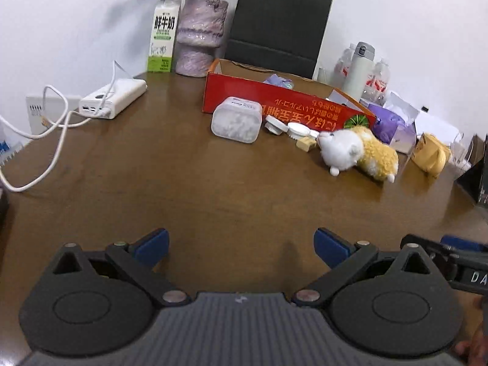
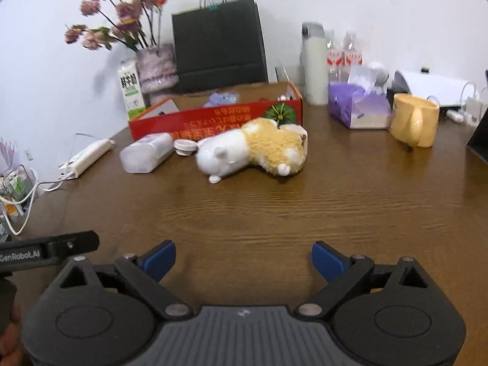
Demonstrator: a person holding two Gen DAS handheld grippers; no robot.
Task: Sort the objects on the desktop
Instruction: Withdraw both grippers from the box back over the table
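Red box [image 1: 274, 100] on desk [image 1: 183, 183]: purple item inside. Clear tub [image 1: 236, 120] beside it, white bits within. Left gripper [image 1: 241, 247], right gripper [image 2: 243, 259]: spread wide, empty.

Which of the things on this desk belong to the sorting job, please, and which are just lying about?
Job:
red box
plush toy
clear container
white caps
small block

Lying about:
milk carton
vase
black bag
power bank
flask
tissue pack
mug
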